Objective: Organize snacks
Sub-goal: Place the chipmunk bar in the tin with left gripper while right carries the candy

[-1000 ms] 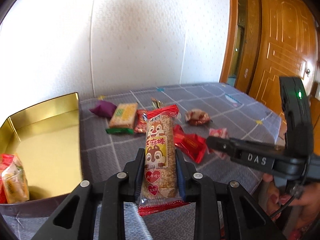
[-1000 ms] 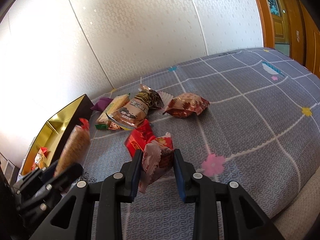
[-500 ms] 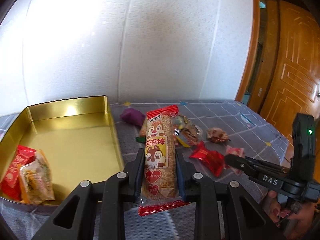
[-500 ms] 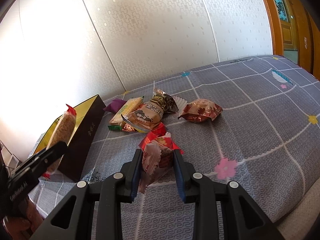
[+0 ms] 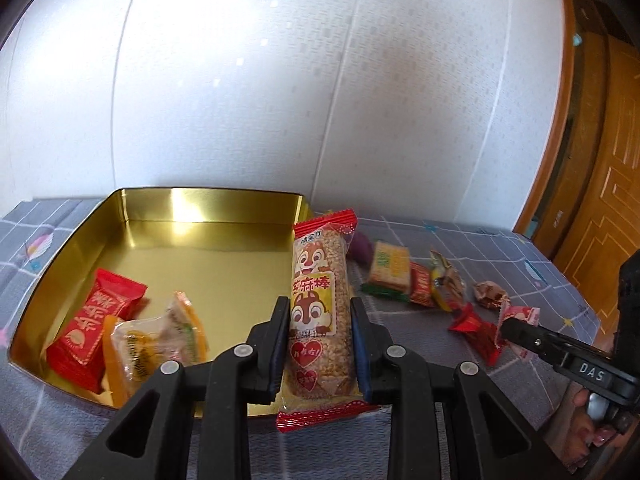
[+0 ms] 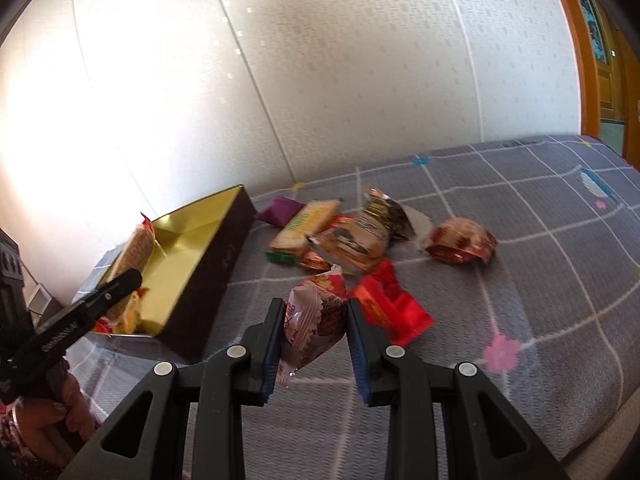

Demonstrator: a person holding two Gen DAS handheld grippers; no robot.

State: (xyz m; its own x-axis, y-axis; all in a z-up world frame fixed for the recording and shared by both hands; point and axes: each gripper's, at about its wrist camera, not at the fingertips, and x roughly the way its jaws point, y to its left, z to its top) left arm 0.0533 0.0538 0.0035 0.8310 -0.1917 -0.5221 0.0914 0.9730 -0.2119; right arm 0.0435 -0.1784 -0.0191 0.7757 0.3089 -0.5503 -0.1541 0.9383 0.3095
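Two wrapped snacks lie in the shiny gold tin point(image 5: 120, 216), the left gripper point(image 5: 320, 344) squeezes a long sesame bar point(image 5: 320, 300) above its 3 o'clock edge, the right gripper point(image 6: 314, 340) squeezes a pink-white packet point(image 6: 312, 320), and about six snacks wait on the grey checked cloth point(image 6: 540, 260).

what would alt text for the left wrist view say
The left gripper is shut on a squirrel-print sesame bar beside an open gold tin holding two wrapped snacks. More snacks lie on the grey checked cloth to the right.
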